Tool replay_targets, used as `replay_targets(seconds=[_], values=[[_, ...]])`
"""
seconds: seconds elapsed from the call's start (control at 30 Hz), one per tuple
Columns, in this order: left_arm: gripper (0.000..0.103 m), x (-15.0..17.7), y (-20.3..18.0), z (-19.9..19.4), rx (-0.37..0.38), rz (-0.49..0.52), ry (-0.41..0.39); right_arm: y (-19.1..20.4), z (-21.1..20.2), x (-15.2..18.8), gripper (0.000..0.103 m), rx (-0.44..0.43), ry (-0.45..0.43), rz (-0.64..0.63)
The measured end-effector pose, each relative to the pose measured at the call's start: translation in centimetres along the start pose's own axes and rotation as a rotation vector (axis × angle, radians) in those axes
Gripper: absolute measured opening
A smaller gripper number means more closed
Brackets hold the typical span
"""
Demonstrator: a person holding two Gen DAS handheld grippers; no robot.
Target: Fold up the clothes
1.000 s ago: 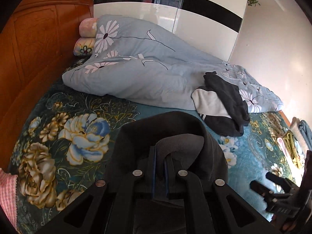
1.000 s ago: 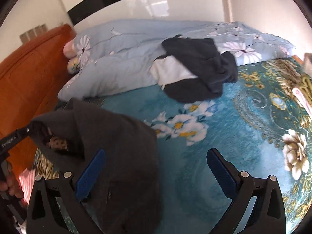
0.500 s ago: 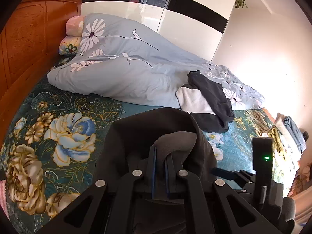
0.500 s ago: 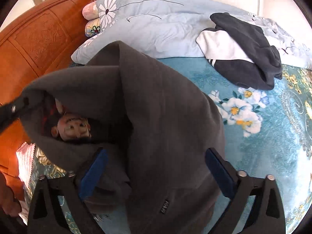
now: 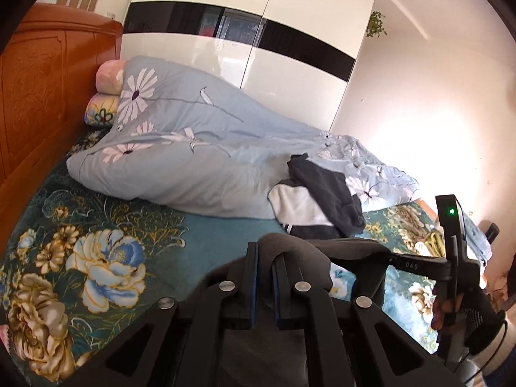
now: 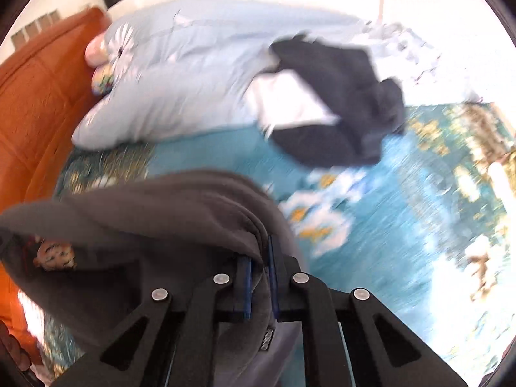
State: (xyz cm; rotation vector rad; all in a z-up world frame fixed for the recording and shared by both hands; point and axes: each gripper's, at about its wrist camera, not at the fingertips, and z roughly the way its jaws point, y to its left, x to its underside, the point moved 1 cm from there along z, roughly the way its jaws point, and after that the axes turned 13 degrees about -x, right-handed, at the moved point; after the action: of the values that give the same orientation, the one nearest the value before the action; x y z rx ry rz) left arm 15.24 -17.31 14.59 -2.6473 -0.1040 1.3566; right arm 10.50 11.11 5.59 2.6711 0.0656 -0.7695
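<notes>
- Grey fleece garment (image 5: 300,251) hangs between our two grippers above the bed; it is lifted off the teal flowered bedspread (image 5: 96,267).
- Our left gripper (image 5: 265,279) is pinched narrow on a fold of this grey cloth, which bulges up between the blue pads.
- Our right gripper (image 6: 259,277) is closing, and the frames show a hem of the same garment between its pads, which already press on it. A small label (image 6: 269,338) on the cloth is just below the fingertips.
- In the left wrist view we see the right gripper from the side, at the right edge, with a green light (image 5: 451,212) on its body and a hand (image 5: 446,309) around its handle. The grey cloth stretches from our left gripper toward it.
- In the right wrist view the garment opens like a pocket at the left, and a small printed face (image 6: 54,254) shows inside it. This view is blurred, so small details we cannot tell.
- A second garment, dark with a white part (image 5: 319,206), lies well apart on the bed, against the edge of the light blue duvet (image 5: 180,148).
- The duvet lies along the far side of the bed, with two pillows (image 5: 104,96) near the wooden headboard (image 5: 38,90).
- Behind the bed stands a white wardrobe (image 5: 251,58) with a black stripe.
</notes>
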Motion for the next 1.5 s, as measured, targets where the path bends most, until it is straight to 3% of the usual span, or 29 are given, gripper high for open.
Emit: replay_targets(seconds=[0.13,0.23,0.3,0.37,0.5,0.57,0.7,0.77,0.8,0.83,0.87,0.93,1.07,1.17,1.3,1.47,1.5], values=[[0.007,0.1,-2.4,-0.7,0.085,0.05,0.0,-1.9,-6.2,-4.7,0.009,0.105,-0.138,-0.056],[0.007,2.5,-5.3,-0.7,0.21,0.107,0.084,-3.2,-10.2,-7.0,0.009,0.177,-0.213,-0.063],[0.007,4.8,-7.9,-0.4,0.239,0.189,0.141,-4.5,-12.4,-7.3,0.009,0.208,-0.247,-0.04],[0.007,7.1,-10.6,0.3,0.249,0.269,0.203,-6.5,-13.7,-7.1,0.009,0.238,-0.255,-0.005],[0.011,9.7,-14.1,2.2,0.362,0.237,0.38,-11.2,-13.3,-5.1,0.009,0.267,-0.2,0.1],[0.016,10.2,-15.1,2.5,0.378,0.227,0.434,-13.0,-12.8,-3.6,0.009,0.276,-0.17,0.142],[0.031,9.0,-14.6,2.2,0.398,0.248,0.462,-16.0,-12.2,-1.0,0.009,0.285,-0.135,0.214],[0.049,7.9,-12.7,2.3,0.392,0.208,0.469,-17.1,-12.2,-0.3,0.009,0.283,-0.134,0.242],[0.068,7.4,-11.5,2.3,0.394,0.166,0.473,-17.6,-12.2,0.0,0.009,0.283,-0.134,0.252],[0.075,7.0,-10.2,2.3,0.396,0.12,0.477,-17.9,-12.3,0.2,0.009,0.284,-0.133,0.253],[0.075,6.6,-9.0,2.3,0.405,0.082,0.48,-18.0,-12.3,0.4,0.009,0.285,-0.13,0.251],[0.075,6.0,-7.4,1.9,0.361,0.071,0.454,-18.3,-12.1,0.6,0.009,0.293,-0.121,0.241],[0.075,5.1,-4.3,2.3,0.146,0.101,0.34,-18.9,-11.3,1.1,0.009,0.292,-0.109,0.251],[0.076,6.0,-1.4,6.6,0.039,0.017,0.396,-19.0,-10.9,1.3,0.009,0.284,-0.105,0.256],[0.074,9.5,1.7,13.9,0.009,-0.17,0.563,-18.7,-10.6,1.5,0.009,0.281,-0.095,0.246],[0.072,11.8,2.9,17.7,0.008,-0.283,0.624,-18.9,-11.0,2.0,0.009,0.285,-0.089,0.247],[0.062,11.9,2.9,18.0,0.014,-0.293,0.624,-19.0,-11.1,2.1,0.009,0.288,-0.085,0.248]])
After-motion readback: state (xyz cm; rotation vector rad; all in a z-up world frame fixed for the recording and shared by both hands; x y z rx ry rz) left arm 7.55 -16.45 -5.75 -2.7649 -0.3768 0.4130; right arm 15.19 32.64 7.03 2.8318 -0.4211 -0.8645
